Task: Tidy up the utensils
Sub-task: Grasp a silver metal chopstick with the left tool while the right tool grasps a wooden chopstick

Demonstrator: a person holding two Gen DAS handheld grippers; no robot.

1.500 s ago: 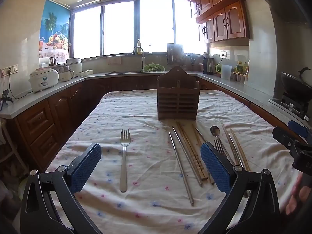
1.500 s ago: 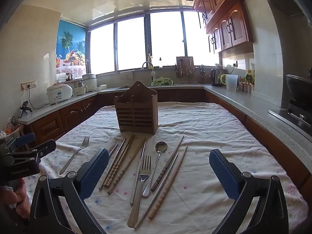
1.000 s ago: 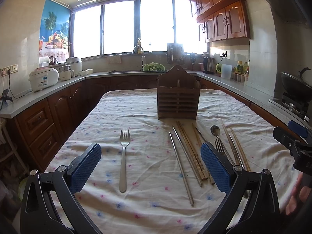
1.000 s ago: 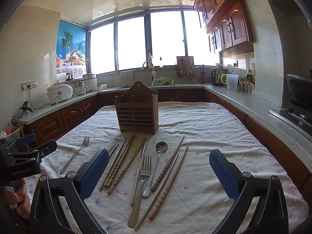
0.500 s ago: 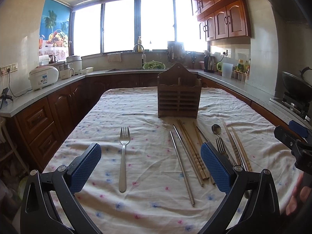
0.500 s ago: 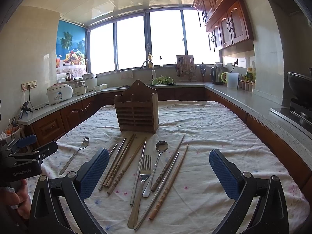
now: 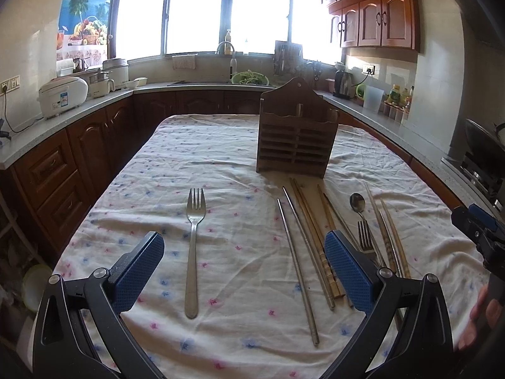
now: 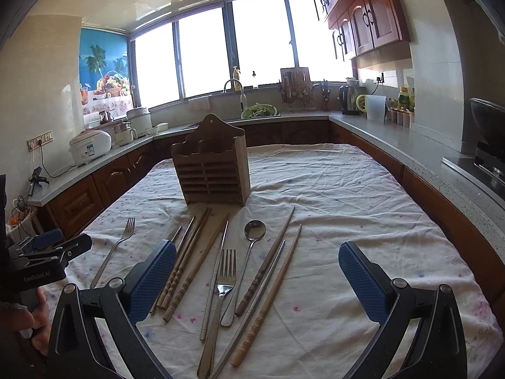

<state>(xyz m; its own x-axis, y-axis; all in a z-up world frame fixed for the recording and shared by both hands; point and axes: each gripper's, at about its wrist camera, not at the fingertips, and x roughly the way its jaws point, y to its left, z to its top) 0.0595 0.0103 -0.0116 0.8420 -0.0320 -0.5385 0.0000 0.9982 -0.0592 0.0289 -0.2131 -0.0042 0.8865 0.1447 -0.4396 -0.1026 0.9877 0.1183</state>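
Little has changed over the last second or so: our view has only tipped down slightly, and every utensil lies where it did. Sorting has not begun, we judge.

Our left tool hangs above the surface with its pads spread apart and empty, the lone fork between them. Our right tool is likewise spread wide and empty over the heap: chopsticks, a second fork and a spoon, crossing and touching.

The wooden holder stands upright beyond them, unobstructed. The overlapping pieces may hinder a clean pick; the lone fork looks easiest.
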